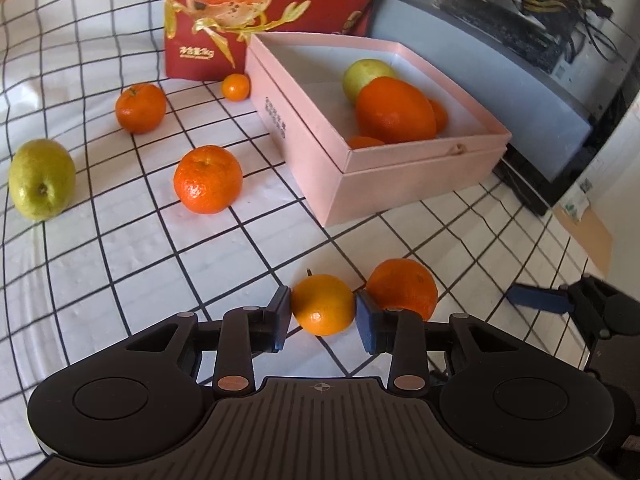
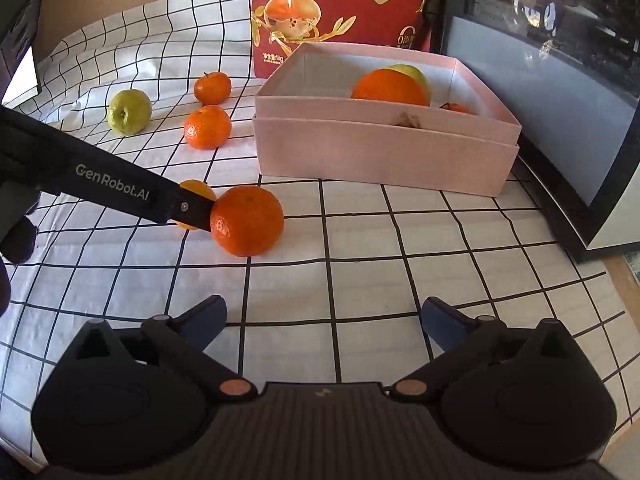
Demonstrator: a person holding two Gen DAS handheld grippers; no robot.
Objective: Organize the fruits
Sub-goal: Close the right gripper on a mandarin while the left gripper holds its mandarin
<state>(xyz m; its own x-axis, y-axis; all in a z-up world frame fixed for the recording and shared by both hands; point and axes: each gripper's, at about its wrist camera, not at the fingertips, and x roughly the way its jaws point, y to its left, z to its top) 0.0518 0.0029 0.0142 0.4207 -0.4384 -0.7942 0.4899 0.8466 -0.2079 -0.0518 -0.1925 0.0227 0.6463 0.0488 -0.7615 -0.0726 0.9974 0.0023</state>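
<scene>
My left gripper (image 1: 323, 314) is shut on a small yellow-orange tangerine (image 1: 323, 305) low over the checked cloth; this fruit shows partly hidden behind the left gripper's body (image 2: 120, 188) in the right wrist view (image 2: 196, 188). A deeper orange tangerine (image 1: 402, 288) (image 2: 247, 220) lies right beside it. The pink box (image 1: 400, 168) (image 2: 380, 156) holds a big orange (image 1: 394, 110), a green fruit (image 1: 366, 74) and smaller tangerines. My right gripper (image 2: 323, 320) is open and empty over bare cloth in front of the box; one of its fingers (image 1: 536, 298) shows in the left wrist view.
Loose on the cloth to the left lie two tangerines (image 1: 208, 179) (image 1: 141, 107), a tiny one (image 1: 236, 87) and a green apple (image 1: 42, 179). A red printed bag (image 1: 256, 20) stands behind the box. A dark appliance (image 2: 560, 100) stands at the right.
</scene>
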